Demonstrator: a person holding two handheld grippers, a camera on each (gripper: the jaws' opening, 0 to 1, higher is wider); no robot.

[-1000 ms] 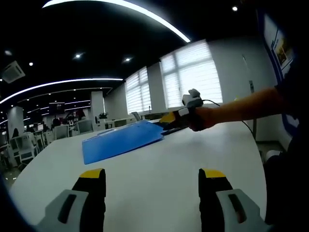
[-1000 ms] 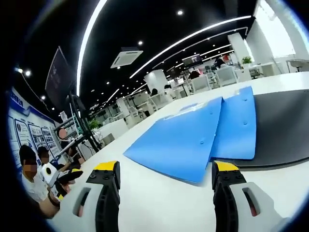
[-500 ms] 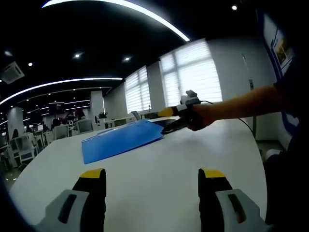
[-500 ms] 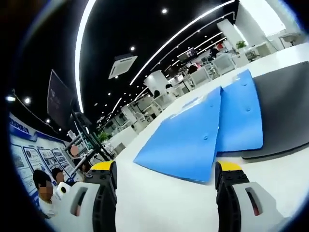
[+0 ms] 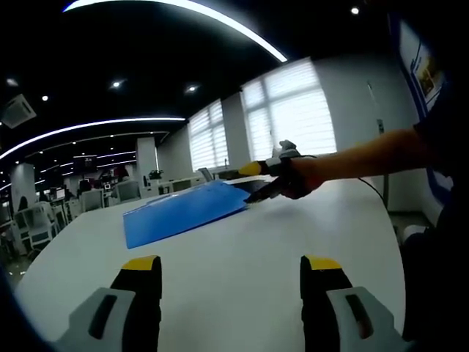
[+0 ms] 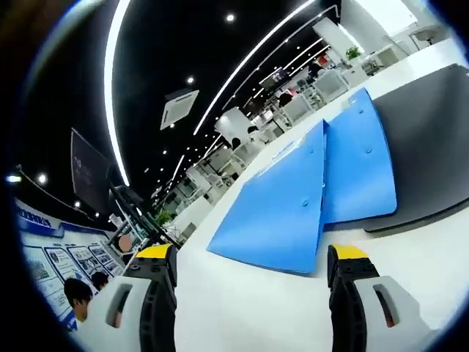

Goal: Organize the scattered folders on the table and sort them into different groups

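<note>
Two blue folders lie overlapping on the white table (image 6: 256, 315): the nearer one (image 6: 278, 209) is just ahead of my right gripper (image 6: 251, 258), the other (image 6: 360, 172) is half under its right edge. A dark grey folder (image 6: 432, 139) lies further right, beneath them. My right gripper is open, with nothing between its jaws. In the left gripper view the blue folders (image 5: 183, 213) lie mid-table, and the right gripper (image 5: 249, 183), held by a hand, stands open at their right edge. My left gripper (image 5: 231, 268) hovers open over bare table (image 5: 234, 242), well short of the folders.
A person's arm (image 5: 366, 158) reaches in from the right of the left gripper view. The room behind holds office desks and chairs (image 5: 37, 216) and bright windows (image 5: 289, 114). A seated person (image 6: 77, 293) and wall posters are at the lower left of the right gripper view.
The right gripper has rolled and edged closer to the near corner of the blue folders, which now look larger and more tilted in its view. The left gripper has stayed still.
</note>
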